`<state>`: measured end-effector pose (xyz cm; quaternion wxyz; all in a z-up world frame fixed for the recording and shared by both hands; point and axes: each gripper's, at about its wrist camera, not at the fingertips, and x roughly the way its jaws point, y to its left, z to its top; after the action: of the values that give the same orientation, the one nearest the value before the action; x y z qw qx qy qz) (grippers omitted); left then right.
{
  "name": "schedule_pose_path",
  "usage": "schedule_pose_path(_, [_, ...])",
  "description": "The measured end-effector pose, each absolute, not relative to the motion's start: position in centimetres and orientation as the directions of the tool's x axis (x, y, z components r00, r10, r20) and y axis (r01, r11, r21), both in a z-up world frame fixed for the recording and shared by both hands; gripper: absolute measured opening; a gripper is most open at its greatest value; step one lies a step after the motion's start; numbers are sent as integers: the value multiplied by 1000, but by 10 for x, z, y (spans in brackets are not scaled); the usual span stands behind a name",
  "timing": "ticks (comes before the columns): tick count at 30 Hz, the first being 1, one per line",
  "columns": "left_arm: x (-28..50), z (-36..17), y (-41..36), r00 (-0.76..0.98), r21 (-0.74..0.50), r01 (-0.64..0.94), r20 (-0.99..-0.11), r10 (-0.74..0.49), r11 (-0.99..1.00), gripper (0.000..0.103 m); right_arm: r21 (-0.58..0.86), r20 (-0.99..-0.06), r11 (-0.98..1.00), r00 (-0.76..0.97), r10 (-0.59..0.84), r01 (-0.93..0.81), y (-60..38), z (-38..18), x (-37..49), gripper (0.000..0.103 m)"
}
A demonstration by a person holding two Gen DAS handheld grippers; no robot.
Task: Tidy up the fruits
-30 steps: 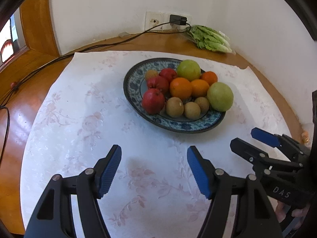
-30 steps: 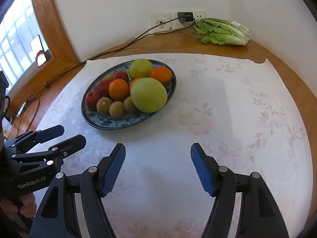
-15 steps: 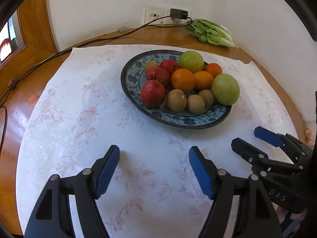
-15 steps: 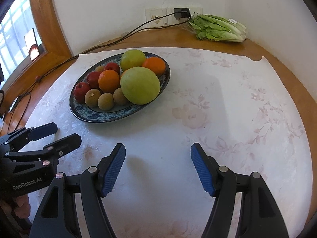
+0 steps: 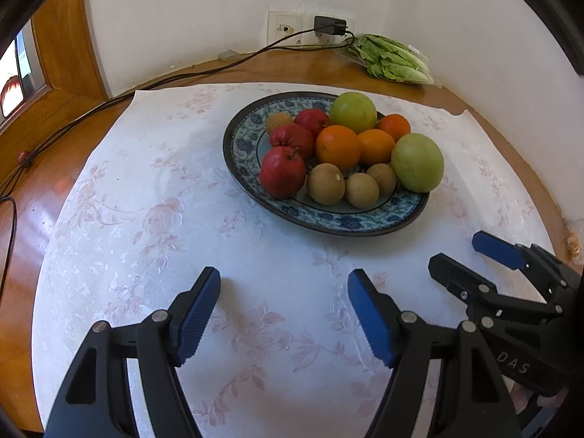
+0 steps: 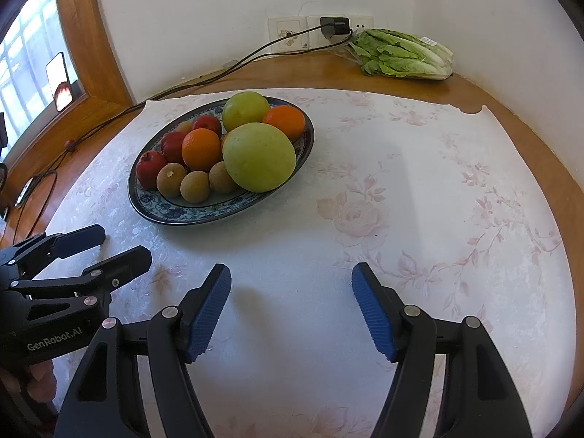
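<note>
Both grippers (image 5: pixel 284 314) agape, empty, near fruit plate (image 5: pixel 241 146)

walls (image 5: pixel 204 11): white, meeting in a corner | table (image 6: pixel 401 69): round, glossy wood, floral cloth (image 6: pixel 419 189) over it | window (image 6: pixel 25 73): left, wood-framed, daylight | socket (image 6: pixel 288 33): on wall at table's far edge, plug (image 6: pixel 334 25) and cable (image 6: pixel 204 78)
</note>
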<state>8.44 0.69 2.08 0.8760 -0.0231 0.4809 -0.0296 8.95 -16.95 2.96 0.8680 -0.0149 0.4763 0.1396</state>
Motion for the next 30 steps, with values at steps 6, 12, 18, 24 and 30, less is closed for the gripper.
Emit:
schedule_pose_path(6, [84, 21, 7, 536, -68, 30, -841, -74, 997, 76, 107, -831, 960, 508, 228, -257, -170, 30, 89, 71])
schedule_pose_path(12, [84, 21, 7, 536, -67, 31, -841, -73, 997, 76, 108, -830, 960, 508, 229, -257, -170, 30, 89, 71])
schedule_pose_path(18, [84, 21, 6, 535, -67, 30, -841, -73, 997, 76, 109, -830, 960, 508, 230, -256, -170, 30, 89, 72])
schedule_pose_path(24, [85, 21, 6, 536, -65, 31, -841, -71, 997, 76, 113, -829, 960, 508, 233, -256, -168, 30, 90, 73])
schedule_pose_path(30, [85, 20, 7, 536, -64, 31, -841, -71, 997, 76, 113, -829, 960, 509, 233, -256, -168, 30, 90, 73])
